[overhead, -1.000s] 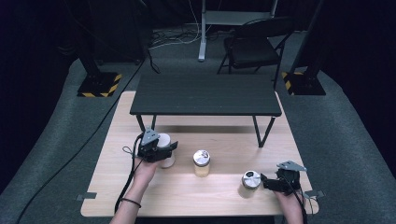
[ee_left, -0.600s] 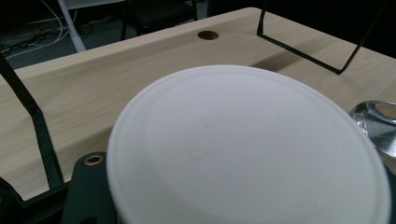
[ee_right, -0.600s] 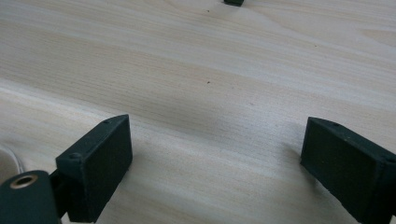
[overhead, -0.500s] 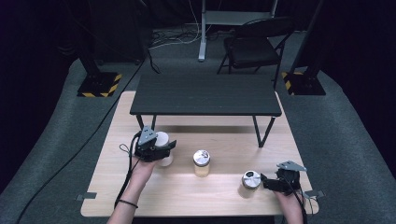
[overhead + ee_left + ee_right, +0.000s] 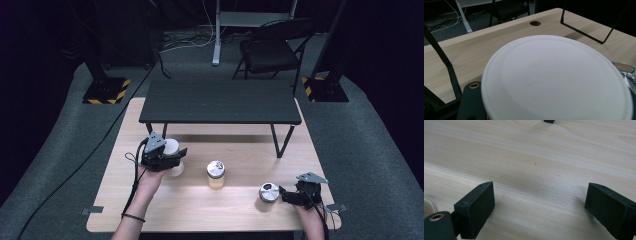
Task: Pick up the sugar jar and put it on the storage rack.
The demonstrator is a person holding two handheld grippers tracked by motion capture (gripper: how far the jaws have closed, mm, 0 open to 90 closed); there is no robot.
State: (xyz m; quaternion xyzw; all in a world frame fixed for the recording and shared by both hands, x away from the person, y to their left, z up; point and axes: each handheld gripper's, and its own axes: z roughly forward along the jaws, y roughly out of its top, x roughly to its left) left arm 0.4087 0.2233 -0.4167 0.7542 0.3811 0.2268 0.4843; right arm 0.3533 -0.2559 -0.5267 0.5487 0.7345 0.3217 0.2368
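My left gripper (image 5: 175,157) is shut on a white lidded container (image 5: 172,146), held a little above the left part of the wooden table (image 5: 200,210). In the left gripper view its white lid (image 5: 554,80) looms close in front. A glass jar with a silver lid (image 5: 216,175) stands mid-table, and its rim (image 5: 624,70) shows at that view's right edge. A shorter silver-lidded jar (image 5: 268,192) stands at the right. Just right of it, my right gripper (image 5: 284,195) rests low and open. Its jaws (image 5: 542,210) stand wide over bare wood with nothing between them.
A low black bench (image 5: 220,102) on thin metal legs (image 5: 280,142) spans the back half of the table. A cable hole (image 5: 535,23) lies in the wood beyond the container. A folding chair (image 5: 272,50) and striped stand bases (image 5: 105,90) sit on the floor behind.
My left gripper has risen slightly with the white container in it. The right gripper and both jars have stayed where they were.
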